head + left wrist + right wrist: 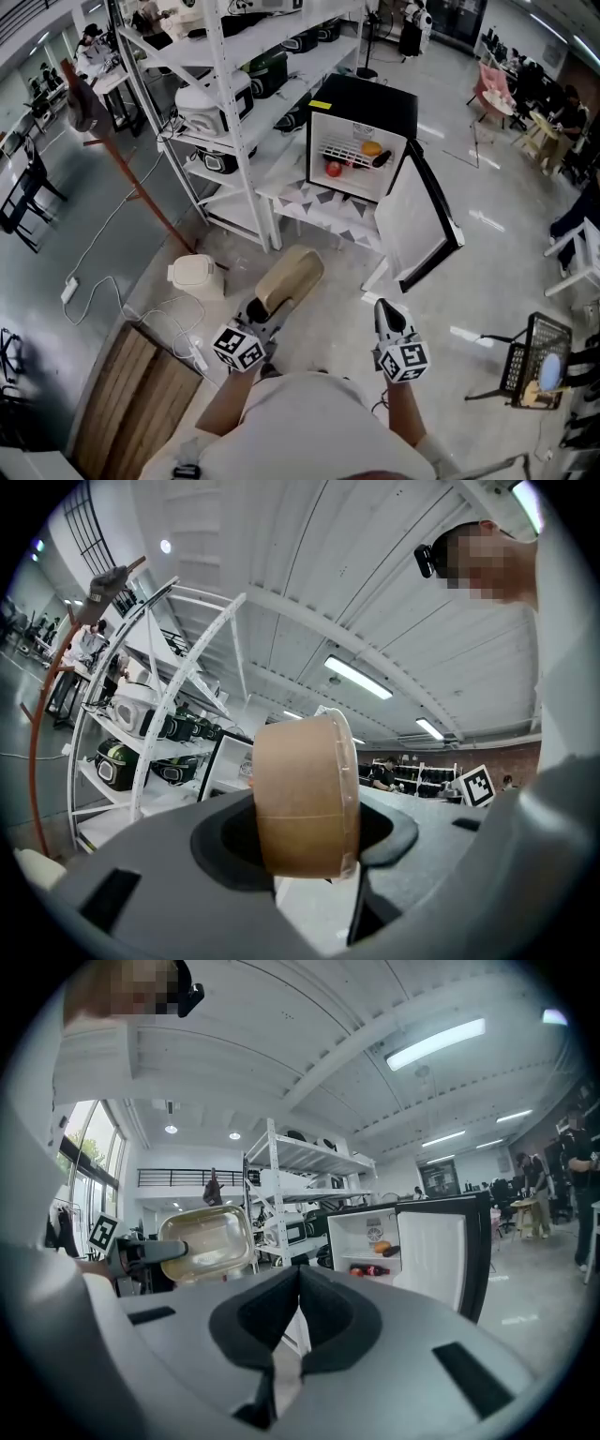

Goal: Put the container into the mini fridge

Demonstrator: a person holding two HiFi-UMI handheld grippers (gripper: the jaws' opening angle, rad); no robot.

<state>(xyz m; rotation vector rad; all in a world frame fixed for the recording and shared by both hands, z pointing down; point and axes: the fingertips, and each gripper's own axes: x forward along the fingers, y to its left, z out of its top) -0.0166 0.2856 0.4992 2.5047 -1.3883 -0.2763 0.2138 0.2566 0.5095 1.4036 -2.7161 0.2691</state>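
The left tool [270, 309] clamps the container [292, 274], long axis aimed toward the open fridge [370, 101] well ahead; the right tool [384, 311] is clenched, empty.

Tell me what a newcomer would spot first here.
The tan container, clamped in the left gripper, fills the middle of the head view. Ahead stands the black mini fridge, its door wide open to the right and fruit inside, next to white shelving. The right gripper is shut and empty.
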